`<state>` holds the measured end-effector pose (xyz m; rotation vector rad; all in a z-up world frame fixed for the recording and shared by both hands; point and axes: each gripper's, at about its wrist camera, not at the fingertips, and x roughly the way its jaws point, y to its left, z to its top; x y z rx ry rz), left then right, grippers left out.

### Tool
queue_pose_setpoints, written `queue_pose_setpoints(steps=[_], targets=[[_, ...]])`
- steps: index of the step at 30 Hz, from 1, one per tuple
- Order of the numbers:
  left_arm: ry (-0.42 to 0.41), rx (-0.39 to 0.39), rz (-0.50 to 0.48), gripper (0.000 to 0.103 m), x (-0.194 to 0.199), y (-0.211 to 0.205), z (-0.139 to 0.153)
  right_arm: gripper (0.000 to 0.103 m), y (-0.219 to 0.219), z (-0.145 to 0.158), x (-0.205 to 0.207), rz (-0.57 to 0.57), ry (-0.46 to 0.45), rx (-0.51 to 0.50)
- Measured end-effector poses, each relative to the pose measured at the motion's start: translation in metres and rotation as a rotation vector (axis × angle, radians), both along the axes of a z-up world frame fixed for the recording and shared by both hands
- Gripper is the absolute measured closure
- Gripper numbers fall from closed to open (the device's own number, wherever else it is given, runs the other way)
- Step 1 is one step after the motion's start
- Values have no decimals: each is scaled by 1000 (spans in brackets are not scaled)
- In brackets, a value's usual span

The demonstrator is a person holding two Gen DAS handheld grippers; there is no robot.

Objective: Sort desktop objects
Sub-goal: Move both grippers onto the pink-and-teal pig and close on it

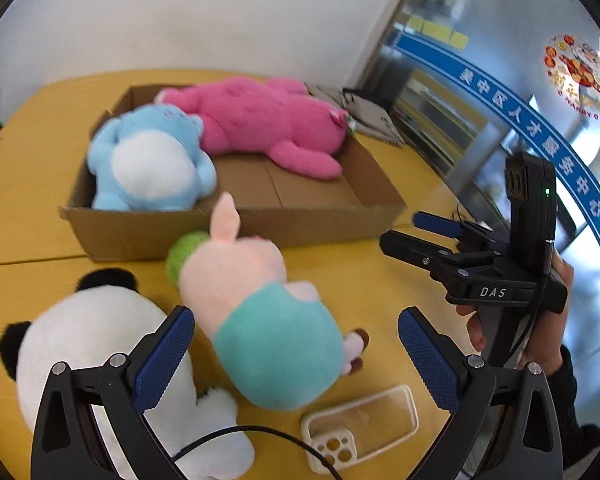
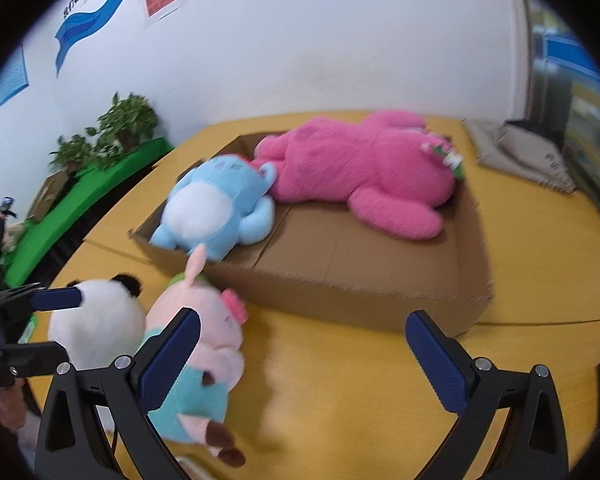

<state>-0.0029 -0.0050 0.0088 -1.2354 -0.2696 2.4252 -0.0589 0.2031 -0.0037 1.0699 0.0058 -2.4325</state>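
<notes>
Your left gripper (image 1: pixel 296 356) has its jaws spread wide over the pig plush (image 1: pixel 256 320), gripping nothing; your right gripper (image 2: pixel 304 352) is likewise released and empty. The pig lies on the table (image 1: pixel 380 280) just in front of the cardboard box (image 1: pixel 320 216), touching the panda plush (image 1: pixel 100 344) nearer the left edge. It looks light and squashy, so pinch deep across the teal body, not the ear; the phone case (image 1: pixel 360 428) nearby looks stiffer and slicker

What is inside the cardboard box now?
The cardboard box holds a blue plush and a pink plush. Its bare floor shows beside them; anything beneath the toys is covered.
</notes>
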Motion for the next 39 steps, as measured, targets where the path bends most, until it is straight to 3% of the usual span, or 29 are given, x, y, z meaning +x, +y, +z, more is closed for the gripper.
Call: queue_pose_setpoints(steps=[7,11,15,17,18,21,26,29,35,39], targets=[[-150,-63,-7,0,-54,6,-29,1,-40,-37,36,225,-87,29],[-260,-104,16,0,-89,8,-62,3,-64,-55,43,251,-128,34],[-275,-154,38,4,-99,13,-74,3,-87,-63,39,268,-152,26],[-275,-155,65,14,-100,10,-77,8,-97,-68,37,308,-189,-1],[-274,-145,68,16,-99,9,-77,18,-100,-69,38,328,-197,-18],[-266,-108,60,20,-93,6,-77,21,-96,-70,37,363,-217,-34],[-280,-1,5,21,-89,25,-80,22,-71,-65,39,401,-236,13],[-299,44,0,16,-93,35,-85,21,-55,-60,44,384,-240,42],[-276,-2,17,13,-94,49,-85,20,-49,-51,52,302,-228,72],[-277,-17,9,15,-95,51,-86,16,-60,-69,46,275,-265,86]])
